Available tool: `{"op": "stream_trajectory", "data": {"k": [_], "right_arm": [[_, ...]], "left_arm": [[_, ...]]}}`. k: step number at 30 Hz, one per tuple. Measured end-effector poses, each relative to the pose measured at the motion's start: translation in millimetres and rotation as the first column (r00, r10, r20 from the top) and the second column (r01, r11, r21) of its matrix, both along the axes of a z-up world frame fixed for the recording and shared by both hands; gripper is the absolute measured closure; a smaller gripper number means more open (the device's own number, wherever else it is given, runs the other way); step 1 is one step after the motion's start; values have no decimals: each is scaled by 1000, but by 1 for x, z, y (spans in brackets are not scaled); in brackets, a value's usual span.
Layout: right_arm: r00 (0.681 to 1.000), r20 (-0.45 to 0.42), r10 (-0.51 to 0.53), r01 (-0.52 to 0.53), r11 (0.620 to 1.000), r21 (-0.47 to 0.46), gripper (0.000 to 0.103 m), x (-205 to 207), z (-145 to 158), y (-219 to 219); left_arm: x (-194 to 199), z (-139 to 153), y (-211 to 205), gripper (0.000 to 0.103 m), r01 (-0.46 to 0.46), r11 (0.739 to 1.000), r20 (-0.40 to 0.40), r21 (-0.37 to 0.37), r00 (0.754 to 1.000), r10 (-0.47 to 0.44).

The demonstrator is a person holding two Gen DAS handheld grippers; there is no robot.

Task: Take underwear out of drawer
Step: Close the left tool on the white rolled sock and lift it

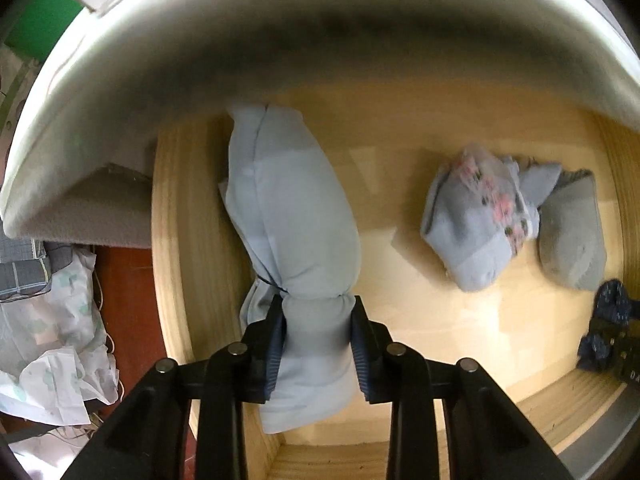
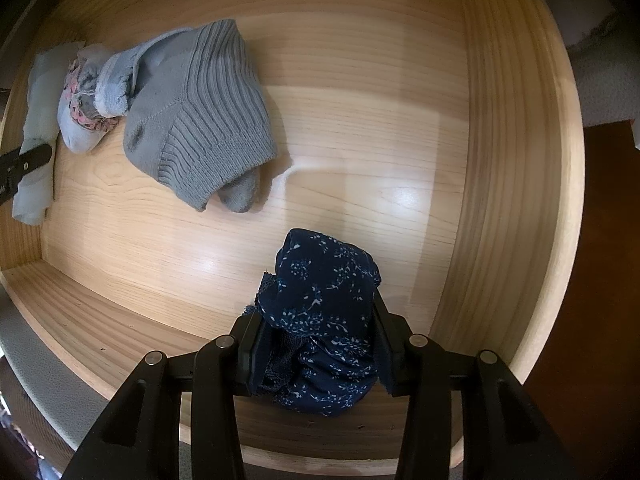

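The left tongs (image 1: pixel 318 320) are showing glossy black plastic arms with round silver pins at the joints and ribbed dark blue pads (image 1: pixel 276 356) lining the fingers. The right tongs (image 2: pixel 316 340) are showing the same black linkage, silver pins and dark pads (image 2: pixel 256 356) along the fingers.

Pale blue roll (image 1: pixel 288 216) top hidden under white overhang (image 1: pixel 160 92), blurry

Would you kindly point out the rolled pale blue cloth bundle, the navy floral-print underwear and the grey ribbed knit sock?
Rolled pale blue cloth bundle (image 1: pixel 288 208): left wrist view, its middle.
Navy floral-print underwear (image 2: pixel 324 300): right wrist view, upper fold.
Grey ribbed knit sock (image 2: pixel 208 120): right wrist view, ribbed cuff.
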State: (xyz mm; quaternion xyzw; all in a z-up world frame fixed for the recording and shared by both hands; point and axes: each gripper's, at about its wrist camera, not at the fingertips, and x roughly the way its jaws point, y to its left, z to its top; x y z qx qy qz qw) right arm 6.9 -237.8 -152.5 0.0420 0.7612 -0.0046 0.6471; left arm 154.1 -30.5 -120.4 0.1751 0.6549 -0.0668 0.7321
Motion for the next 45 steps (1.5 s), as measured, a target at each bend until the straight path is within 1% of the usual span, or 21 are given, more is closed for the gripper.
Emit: {"op": "stream_trajectory", "data": {"k": [5, 12, 17, 21, 22, 23, 24, 26, 28, 30, 33, 35, 36, 39, 41, 44, 45], "right_arm": [[1000, 0, 0, 0, 1000, 0, 61, 0, 0, 0], [1000, 0, 1, -1, 1000, 0, 61, 1, 0, 0], [1000, 0, 1, -1, 1000, 0, 61, 1, 0, 0], [1000, 0, 1, -1, 1000, 0, 61, 1, 0, 0], [1000, 0, 1, -1, 1000, 0, 62, 1, 0, 0], [1000, 0, 1, -1, 1000, 0, 62, 1, 0, 0], [1000, 0, 0, 0, 1000, 0, 62, 1, 0, 0], [1000, 0, 0, 0, 1000, 0, 62, 1, 0, 0], [1000, 0, 1, -1, 1000, 1, 62, 1, 0, 0], [1000, 0, 0, 0, 1000, 0, 62, 1, 0, 0], [1000, 0, -1, 1, 1000, 1, 62, 2, 0, 0], [1000, 1, -1, 1, 1000, 1, 62, 2, 0, -1], [1000, 0, -1, 1, 1000, 1, 62, 2, 0, -1], [1000, 0, -1, 1, 1000, 2, 62, 2, 0, -1], [1000, 0, -2, 2, 1000, 4, 61, 3, 0, -2], [1000, 2, -4, 4, 1000, 4, 61, 3, 1, -3], [1000, 1, -4, 4, 1000, 4, 61, 3, 1, -4]], "left_arm": [[-11, 1, 0, 73, 19, 1000, -54, -16, 998, -20], [-38, -4, 3, 73, 52, 998, -117, -31, 992, -55], [-46, -3, 4, 73, 54, 998, -127, -37, 990, -59], [-46, -3, 6, 64, 60, 997, -115, -40, 991, -64], [-45, -4, 7, 63, 59, 998, -107, -31, 992, -62], [-45, -2, 5, 60, 61, 998, -100, -28, 993, -63], [-45, 0, 2, 55, 64, 997, -92, -30, 994, -67], [-46, 4, 1, 52, 63, 997, -85, -34, 994, -65], [-45, 12, -3, 52, 61, 997, -70, -48, 995, -64], [-43, 19, -7, 44, 51, 997, -55, -62, 997, -55], [-37, 20, -9, 43, 43, 998, -46, -49, 998, -45], [-31, 15, -11, 43, 34, 999, -55, -37, 998, -36], [-28, 13, -12, 41, 29, 999, -58, -36, 998, -31], [-22, 6, -16, 40, 22, 999, -76, -42, 997, -25], [-18, -1, -11, 38, 21, 999, -82, -34, 996, -23], [-17, -9, -22, 38, 64, 997, -85, 37, 995, -60], [-18, -11, -25, 38, 77, 996, -95, 49, 993, -72]]}}
